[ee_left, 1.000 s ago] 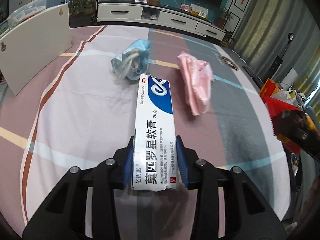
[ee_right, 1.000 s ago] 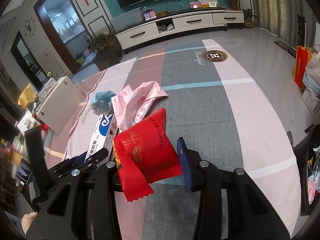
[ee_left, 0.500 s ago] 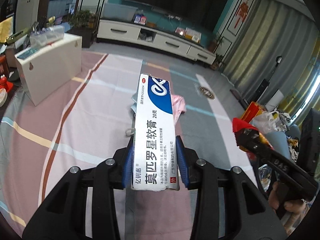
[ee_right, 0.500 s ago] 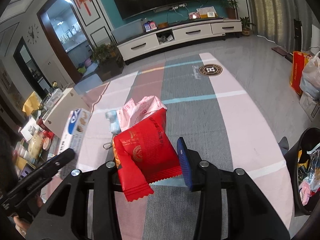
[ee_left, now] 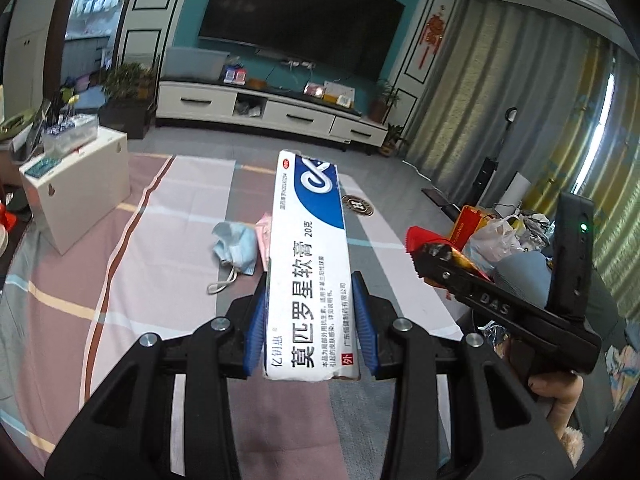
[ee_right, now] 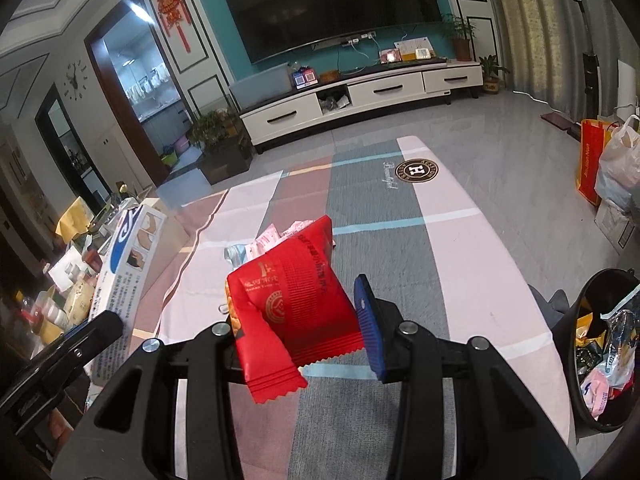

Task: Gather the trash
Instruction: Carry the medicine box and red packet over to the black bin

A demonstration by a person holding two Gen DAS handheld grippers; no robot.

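Note:
My left gripper (ee_left: pixel 309 284) is shut on a long white and blue ointment box (ee_left: pixel 308 240), held up off the rug. The box (ee_right: pixel 128 256) also shows at the left of the right wrist view. A red snack packet (ee_right: pixel 292 292) sits askew in my right gripper (ee_right: pixel 296 300), which is shut on it. In the left wrist view that right gripper (ee_left: pixel 424 252) is at the right, a hand beneath it. A blue face mask (ee_left: pixel 236 244) and a pink wrapper (ee_left: pixel 264 236) lie on the rug beyond. A black trash bin (ee_right: pixel 570 344) holding wrappers stands at the right edge.
A striped pink and grey rug (ee_left: pixel 180 200) covers the floor. A white cabinet (ee_left: pixel 76 188) stands left of the rug, with a long TV stand (ee_left: pixel 272 108) at the far wall. Bags (ee_right: pixel 612 164) are piled on the floor at the right.
Both grippers have risen with their loads, the left one more, and it has tilted upward. The mask and pink wrapper now lie farther below. Neither grip has changed.

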